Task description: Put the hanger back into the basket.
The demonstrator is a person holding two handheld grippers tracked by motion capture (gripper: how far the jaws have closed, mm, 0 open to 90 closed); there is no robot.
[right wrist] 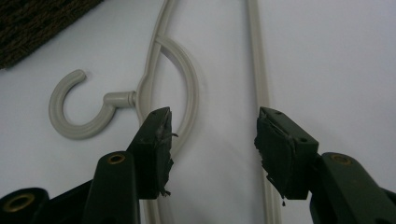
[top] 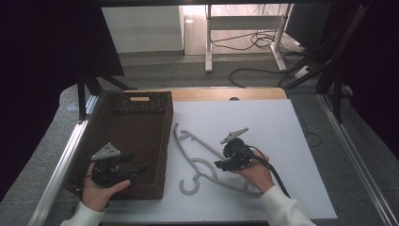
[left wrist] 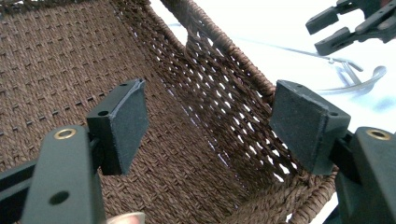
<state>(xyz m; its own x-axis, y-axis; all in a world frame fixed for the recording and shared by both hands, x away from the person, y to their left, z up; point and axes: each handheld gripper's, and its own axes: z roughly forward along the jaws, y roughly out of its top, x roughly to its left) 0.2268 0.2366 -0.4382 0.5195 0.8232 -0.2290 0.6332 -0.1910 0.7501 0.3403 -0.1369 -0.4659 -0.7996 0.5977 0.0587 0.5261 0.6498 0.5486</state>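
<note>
Hanger btwn open right gripper jaws.

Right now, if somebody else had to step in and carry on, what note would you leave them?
Left tongs: open, holding nothing, hovering inside the brown wicker basket.
Right tongs: open, over the grey clothes hanger, one jaw near its curved brace, the other near its straight bar; nothing gripped.
Hanger lies flat on the white table right of the basket, hook toward the person.
Done: nothing moved into the basket yet.
Left: probably close on the hanger, lift it, and put it in the basket.
</note>
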